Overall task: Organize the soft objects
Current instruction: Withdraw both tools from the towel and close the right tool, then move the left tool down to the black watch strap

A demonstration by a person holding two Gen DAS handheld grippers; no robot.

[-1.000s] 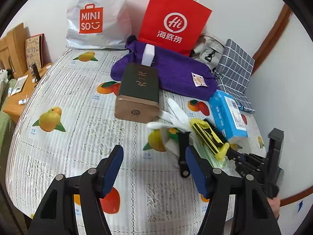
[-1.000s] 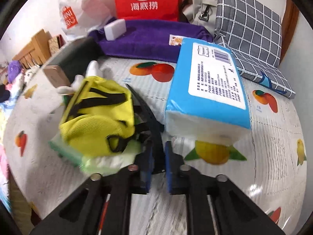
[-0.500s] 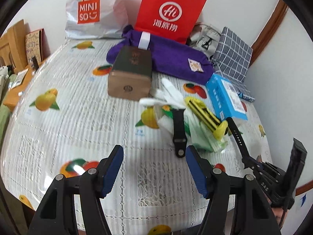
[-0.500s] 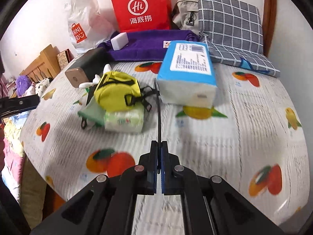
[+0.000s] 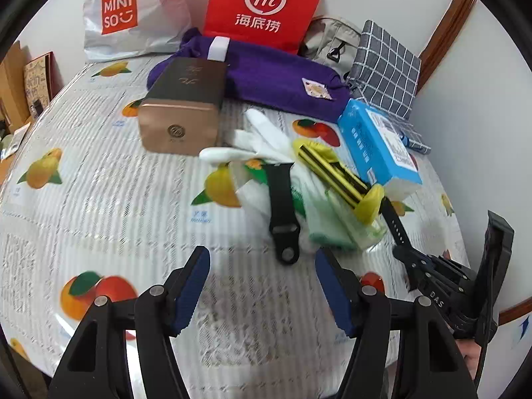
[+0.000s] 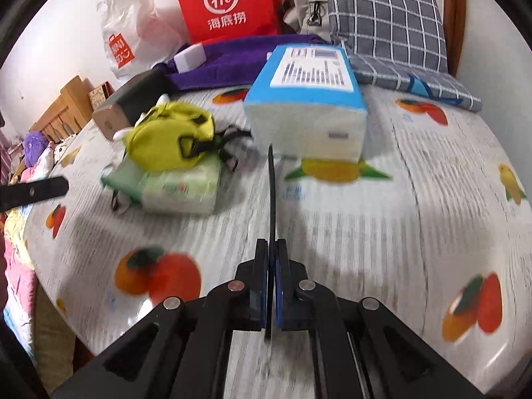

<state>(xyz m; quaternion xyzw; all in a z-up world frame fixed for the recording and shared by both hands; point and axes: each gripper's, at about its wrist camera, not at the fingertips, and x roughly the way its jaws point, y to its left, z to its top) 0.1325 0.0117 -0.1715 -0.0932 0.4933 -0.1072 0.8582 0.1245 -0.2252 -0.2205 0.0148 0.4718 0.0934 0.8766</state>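
Right gripper [image 6: 272,266] pinches one watch strap [image 6: 272,196]; left gripper [image 5: 262,279] spread, empty. Remaining pile on bed [image 5: 99,199] unsorted.

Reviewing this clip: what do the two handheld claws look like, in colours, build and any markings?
Both are black, angular frames with silver round pivot bolts and flat blue ribbed pads on the fingers. The left claw shows this up close. The right claw is alike; from the left camera its body carries white "DAS" lettering and a tall black upright block.

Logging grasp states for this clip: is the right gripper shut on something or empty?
Shut on the black strap. The right gripper has its blue pads pressed against the thin band, which sticks out forward above the bedspread.
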